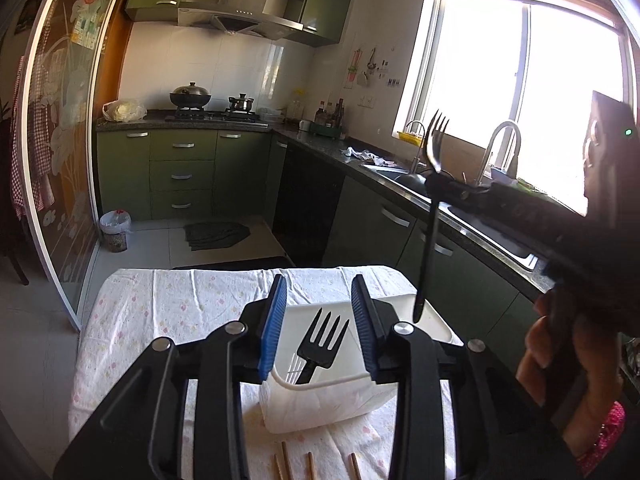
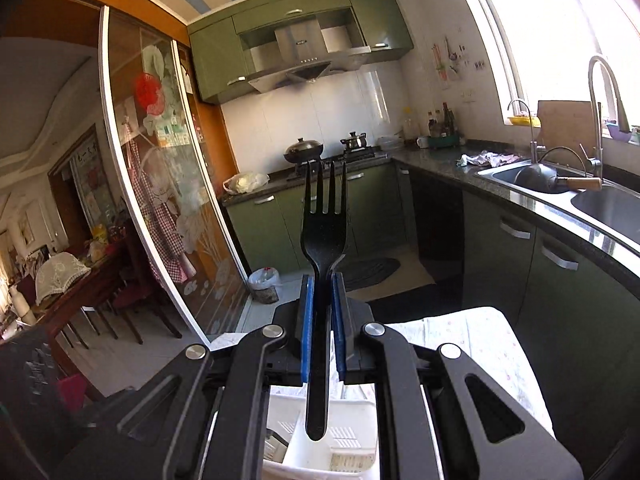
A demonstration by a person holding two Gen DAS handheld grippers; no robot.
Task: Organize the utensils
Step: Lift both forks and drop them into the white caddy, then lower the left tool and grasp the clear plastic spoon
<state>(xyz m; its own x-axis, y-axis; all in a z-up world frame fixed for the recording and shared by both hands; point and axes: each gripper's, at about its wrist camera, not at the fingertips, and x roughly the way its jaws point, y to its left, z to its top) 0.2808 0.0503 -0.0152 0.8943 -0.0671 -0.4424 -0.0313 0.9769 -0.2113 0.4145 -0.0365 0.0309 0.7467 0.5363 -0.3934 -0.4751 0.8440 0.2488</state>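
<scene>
My right gripper [image 2: 321,280] is shut on a black plastic fork [image 2: 323,220], held upright with tines up; its handle end hangs over the white utensil holder [image 2: 320,452]. In the left wrist view that held fork [image 1: 430,216] hangs above the right side of the white holder [image 1: 316,400]. A second black fork [image 1: 320,344] stands tines up inside the holder. My left gripper [image 1: 319,288] is open and empty, its blue pads on either side of the holder.
The holder stands on a small table with a flowered cloth [image 1: 160,312]. Several wooden chopsticks [image 1: 312,466] lie at the near edge. A counter with a sink [image 1: 412,180] runs along the right; green cabinets and a stove [image 1: 212,114] stand behind.
</scene>
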